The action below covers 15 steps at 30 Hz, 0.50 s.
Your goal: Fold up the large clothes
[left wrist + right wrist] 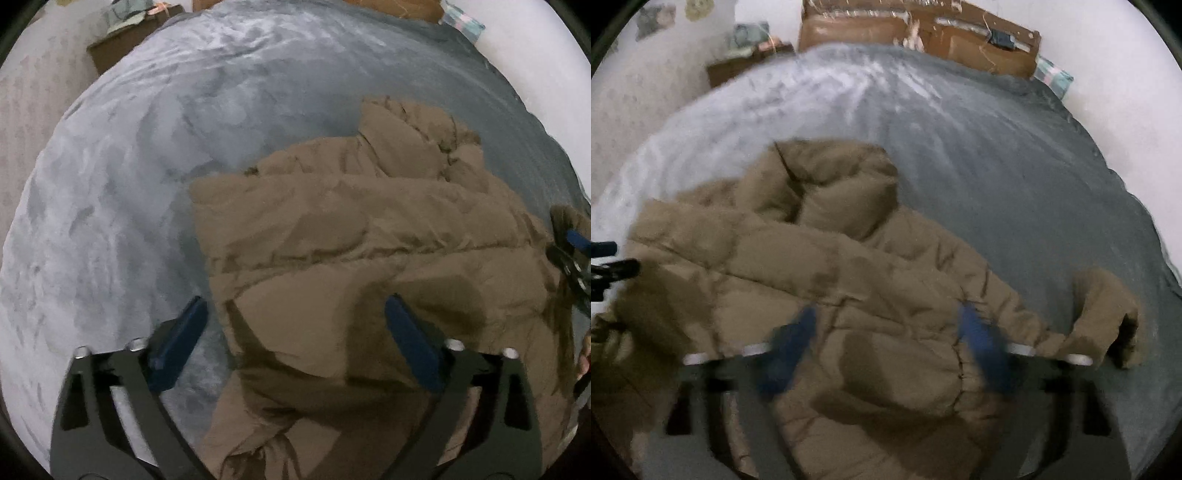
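Note:
A brown puffer jacket (369, 236) lies spread on a grey-blue bed cover (129, 206). My left gripper (295, 301) hangs open over the jacket's near left edge, one blue pad above the cover and the other above the jacket, with nothing pinched. In the right wrist view the jacket (849, 280) shows its hood (831, 184) at the far end and a sleeve (1104, 314) flung out to the right. My right gripper (888, 310) is blurred and open above the jacket's body, its pads apart. Each gripper shows at the edge of the other's view.
A wooden headboard (916, 33) stands at the far end of the bed. A dark nightstand (746, 62) with small items is at the far left. A light patterned cloth (1052, 75) sits at the far right corner. White wall surrounds the bed.

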### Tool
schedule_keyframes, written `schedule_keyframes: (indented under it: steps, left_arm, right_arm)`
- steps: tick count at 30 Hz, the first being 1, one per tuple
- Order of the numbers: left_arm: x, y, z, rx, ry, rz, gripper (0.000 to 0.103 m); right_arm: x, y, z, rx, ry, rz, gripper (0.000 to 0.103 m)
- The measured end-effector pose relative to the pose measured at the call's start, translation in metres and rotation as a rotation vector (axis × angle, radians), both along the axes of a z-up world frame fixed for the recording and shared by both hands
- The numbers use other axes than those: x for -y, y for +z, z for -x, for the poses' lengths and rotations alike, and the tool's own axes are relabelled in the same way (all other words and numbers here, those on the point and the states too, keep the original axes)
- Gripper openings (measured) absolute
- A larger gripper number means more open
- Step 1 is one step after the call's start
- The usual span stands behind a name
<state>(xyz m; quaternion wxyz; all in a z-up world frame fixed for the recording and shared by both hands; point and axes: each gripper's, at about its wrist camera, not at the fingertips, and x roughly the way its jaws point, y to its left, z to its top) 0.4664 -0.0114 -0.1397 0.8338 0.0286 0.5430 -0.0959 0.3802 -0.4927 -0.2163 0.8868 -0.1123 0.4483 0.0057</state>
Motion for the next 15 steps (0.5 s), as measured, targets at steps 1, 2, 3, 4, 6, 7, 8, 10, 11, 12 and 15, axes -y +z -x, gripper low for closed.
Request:
schedule_keyframes:
  steps: [1,2,3,4,6,7,8,10,11,12,15]
  left_arm:
    - [0.002,-0.003,0.000,-0.012,-0.009,-0.007,0.072]
    - [0.004,-0.009,0.002,-0.028,-0.018,-0.017,0.066]
    - [0.006,-0.014,0.004,-0.034,-0.018,-0.027,0.065]
    - [0.009,-0.018,0.006,-0.034,-0.023,-0.045,0.064]
    - [0.010,-0.026,0.009,-0.036,-0.040,-0.071,0.064]
    - [0.011,-0.029,0.013,-0.037,-0.052,-0.081,0.064]
    - [0.012,-0.031,0.016,-0.037,-0.064,-0.087,0.064]
    - [0.012,-0.035,0.023,-0.038,-0.088,-0.100,0.065]
    - [0.012,-0.037,0.025,-0.037,-0.098,-0.109,0.066]
    - [0.012,-0.039,0.026,-0.035,-0.105,-0.119,0.066]
    - [0.008,-0.035,0.022,-0.040,-0.087,-0.104,0.066]
  right_arm:
    - [0.003,-0.006,-0.002,-0.034,-0.010,-0.011,0.028]
    - [0.006,-0.010,-0.001,-0.056,-0.018,-0.021,0.025]
    - [0.009,-0.015,0.000,-0.077,-0.024,-0.023,0.025]
    - [0.012,-0.021,0.003,-0.091,-0.031,0.000,0.025]
    - [0.017,-0.037,0.010,-0.116,-0.050,0.078,0.025]
    - [0.020,-0.044,0.015,-0.134,-0.057,0.094,0.023]
    - [0.025,-0.052,0.020,-0.160,-0.062,0.089,0.022]
    - [0.028,-0.060,0.029,-0.178,-0.062,0.096,0.020]
    - [0.027,-0.061,0.032,-0.175,-0.057,0.108,0.020]
    - [0.026,-0.060,0.034,-0.171,-0.055,0.112,0.020]
    - [0.028,-0.046,0.035,-0.149,-0.061,0.046,0.023]
